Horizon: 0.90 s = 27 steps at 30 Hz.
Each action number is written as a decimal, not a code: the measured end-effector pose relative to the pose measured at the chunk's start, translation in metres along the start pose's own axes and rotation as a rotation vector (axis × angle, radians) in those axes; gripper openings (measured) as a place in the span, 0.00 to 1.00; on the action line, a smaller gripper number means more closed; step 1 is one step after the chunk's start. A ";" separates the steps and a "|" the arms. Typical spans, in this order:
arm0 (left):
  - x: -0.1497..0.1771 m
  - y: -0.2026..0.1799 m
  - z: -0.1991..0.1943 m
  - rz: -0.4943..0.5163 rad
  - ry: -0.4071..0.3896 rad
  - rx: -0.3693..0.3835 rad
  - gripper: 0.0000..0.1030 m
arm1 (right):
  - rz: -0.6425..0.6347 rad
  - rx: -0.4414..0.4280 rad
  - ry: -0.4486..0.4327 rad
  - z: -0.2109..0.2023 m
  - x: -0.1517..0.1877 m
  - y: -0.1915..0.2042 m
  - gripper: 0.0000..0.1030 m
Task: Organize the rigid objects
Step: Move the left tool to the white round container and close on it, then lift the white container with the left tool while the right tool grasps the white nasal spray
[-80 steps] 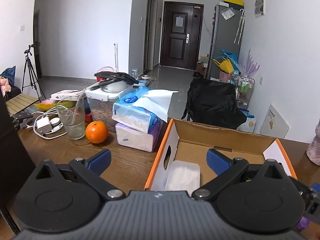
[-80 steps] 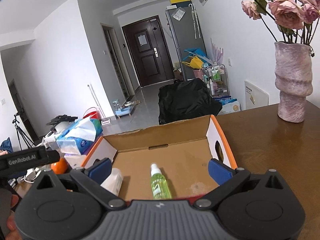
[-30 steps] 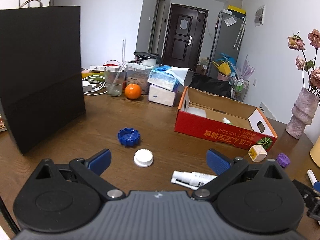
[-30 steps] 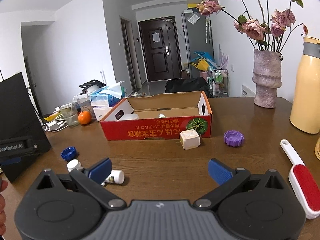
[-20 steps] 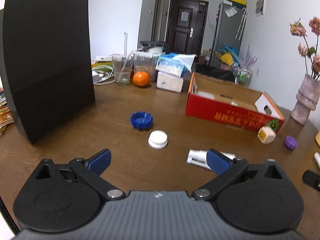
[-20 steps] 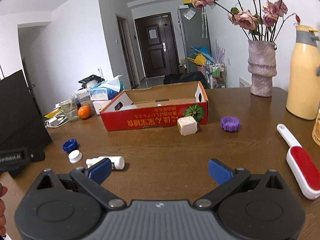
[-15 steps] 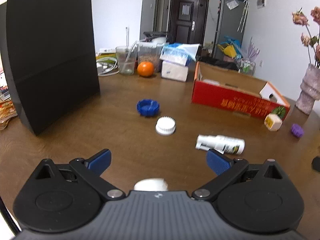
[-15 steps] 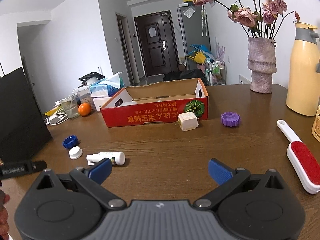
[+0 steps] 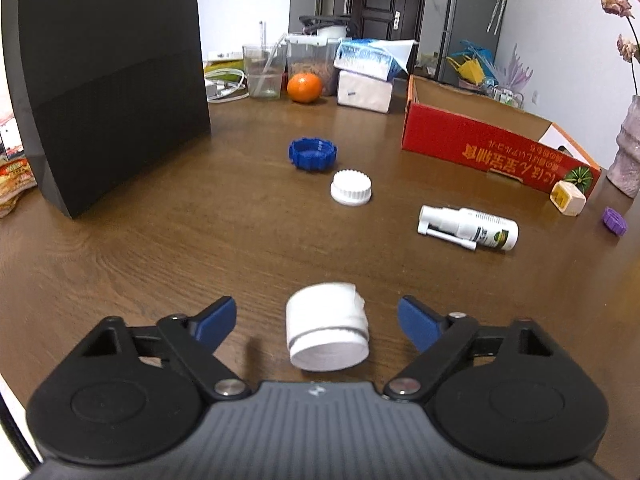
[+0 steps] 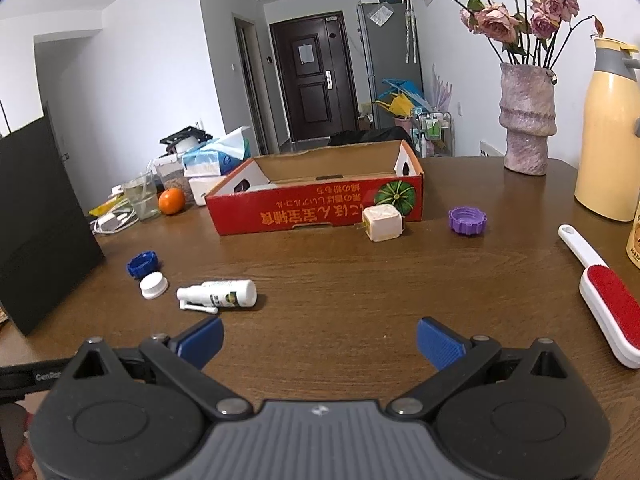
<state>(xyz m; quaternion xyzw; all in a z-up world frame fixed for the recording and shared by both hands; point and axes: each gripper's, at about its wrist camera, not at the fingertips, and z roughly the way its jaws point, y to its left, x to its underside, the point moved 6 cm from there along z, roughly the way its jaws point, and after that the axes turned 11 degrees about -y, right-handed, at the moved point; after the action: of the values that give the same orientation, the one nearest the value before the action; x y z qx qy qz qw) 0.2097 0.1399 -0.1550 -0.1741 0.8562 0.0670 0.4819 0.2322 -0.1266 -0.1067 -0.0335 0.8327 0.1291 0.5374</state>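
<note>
Left claw is being closed around white jar, pads not touching yet; off-centre squeeze risks it being tipped.

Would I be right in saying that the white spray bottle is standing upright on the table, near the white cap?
Not quite: the white spray bottle is lying on its side on the table, near the white cap, as the left wrist view shows.

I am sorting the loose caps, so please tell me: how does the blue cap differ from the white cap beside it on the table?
The blue cap lies with its open side up, while the white cap lies with its closed top up. The blue cap looks lower and wider; the white cap has a flared base. Both are round with ridged edges.
</note>
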 end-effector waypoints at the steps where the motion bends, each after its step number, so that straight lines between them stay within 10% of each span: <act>1: 0.002 0.000 0.001 -0.002 0.009 0.000 0.82 | -0.004 0.000 0.003 0.000 0.001 0.001 1.00; 7: 0.008 0.000 0.003 -0.016 0.038 0.031 0.44 | -0.008 -0.002 0.008 0.000 0.004 0.005 1.00; 27: -0.011 0.008 0.010 -0.022 -0.012 0.080 0.43 | -0.028 -0.009 0.031 0.017 0.011 0.026 1.00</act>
<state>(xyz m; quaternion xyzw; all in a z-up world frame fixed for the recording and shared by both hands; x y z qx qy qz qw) 0.2202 0.1523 -0.1511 -0.1637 0.8532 0.0283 0.4944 0.2375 -0.0966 -0.1186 -0.0495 0.8400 0.1247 0.5258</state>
